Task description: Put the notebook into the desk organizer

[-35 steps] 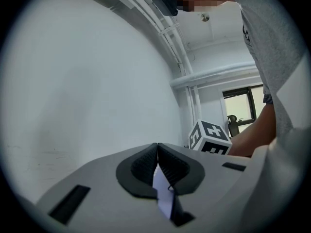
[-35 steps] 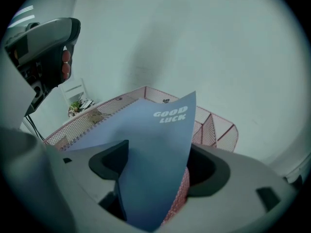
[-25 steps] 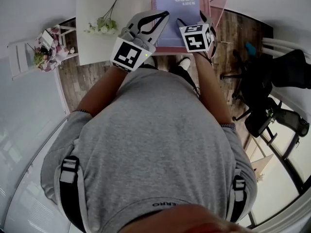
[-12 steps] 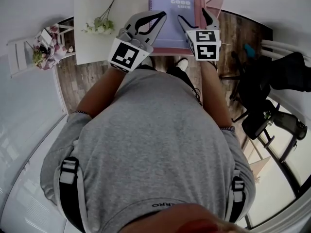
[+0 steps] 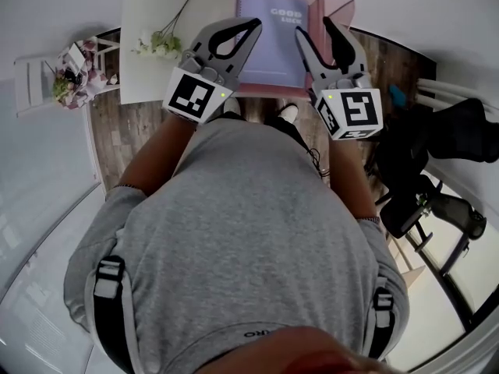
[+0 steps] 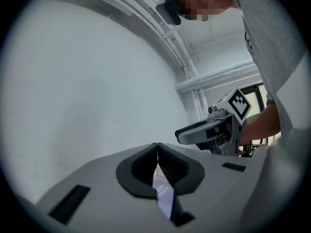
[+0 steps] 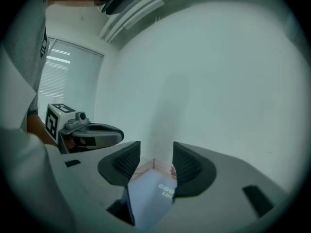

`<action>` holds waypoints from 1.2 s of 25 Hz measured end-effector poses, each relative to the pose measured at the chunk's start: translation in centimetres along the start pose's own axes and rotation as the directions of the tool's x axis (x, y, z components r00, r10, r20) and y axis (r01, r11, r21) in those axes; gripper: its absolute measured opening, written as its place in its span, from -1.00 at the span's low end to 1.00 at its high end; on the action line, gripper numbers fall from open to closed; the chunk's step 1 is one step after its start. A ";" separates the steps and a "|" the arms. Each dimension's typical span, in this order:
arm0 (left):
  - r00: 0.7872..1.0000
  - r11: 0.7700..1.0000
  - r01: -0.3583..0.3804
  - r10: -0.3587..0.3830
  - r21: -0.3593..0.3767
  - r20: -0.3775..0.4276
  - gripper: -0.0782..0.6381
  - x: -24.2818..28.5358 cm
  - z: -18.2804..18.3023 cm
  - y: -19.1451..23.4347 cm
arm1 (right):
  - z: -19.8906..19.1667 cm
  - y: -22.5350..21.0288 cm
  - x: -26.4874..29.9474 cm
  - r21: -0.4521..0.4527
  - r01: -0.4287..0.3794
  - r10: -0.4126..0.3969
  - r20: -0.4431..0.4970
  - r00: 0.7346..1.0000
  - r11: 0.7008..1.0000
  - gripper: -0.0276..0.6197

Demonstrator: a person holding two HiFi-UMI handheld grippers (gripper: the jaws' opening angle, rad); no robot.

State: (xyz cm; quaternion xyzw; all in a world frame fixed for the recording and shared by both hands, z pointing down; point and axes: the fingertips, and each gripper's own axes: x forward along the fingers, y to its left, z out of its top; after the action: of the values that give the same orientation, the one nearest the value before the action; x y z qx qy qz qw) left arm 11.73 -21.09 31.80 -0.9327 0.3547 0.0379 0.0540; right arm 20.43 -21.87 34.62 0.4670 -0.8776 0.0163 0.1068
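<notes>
Right gripper (image 7: 156, 155): the grey jaws stand partway apart and are closing. Nothing is pinched and the ribbed pads are bare. The notebook shows through the gap, lower down and beyond the jaws.
Left gripper (image 6: 157, 152): the jaws are pressed together at the tips and hold nothing. A thin strip of the notebook's cover shows through the slit below them.
The pair: in the head view the left gripper (image 5: 253, 26) and right gripper (image 5: 313, 31) are side by side, near each other, above the near end of the organizer.
Lavender rectangular notebook (image 5: 273, 45): it lies flat with the cover up, white "GOOD LUCK" lettering on it, inside the organizer's walls. Neither gripper touches it.
Pink low-walled desk organizer (image 5: 343, 10): it sits at the far side of the table, by the white wall.
White table (image 5: 148, 72): a loose sprig of pale flowers on a green stem (image 5: 160, 44) lies on it, left of the organizer.
Person's grey T-shirt (image 5: 249, 232): it fills the lower part of the head view.
</notes>
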 end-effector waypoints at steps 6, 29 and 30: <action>1.000 1.000 -0.015 0.014 0.019 0.014 -0.73 0.4 1.4 -0.7 | 1.8 0.1 -1.9 -0.040 -0.035 0.038 0.093 0.995 0.999 -0.69; 0.996 0.995 -0.088 0.088 0.038 0.012 -0.73 1.6 2.1 -2.3 | 1.6 -1.4 -3.3 -0.103 -0.101 0.116 0.148 0.982 0.990 -0.90; 0.996 0.995 -0.091 0.091 0.039 0.013 -0.73 1.7 2.1 -2.3 | 1.6 -1.5 -3.3 -0.103 -0.098 0.113 0.149 0.982 0.990 -0.90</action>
State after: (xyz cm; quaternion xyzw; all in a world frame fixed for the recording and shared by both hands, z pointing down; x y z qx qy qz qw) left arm 14.43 -20.22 29.72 -0.9141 0.3970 0.0385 0.0726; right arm 23.18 -20.25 32.31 0.4140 -0.9066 -0.0563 0.0598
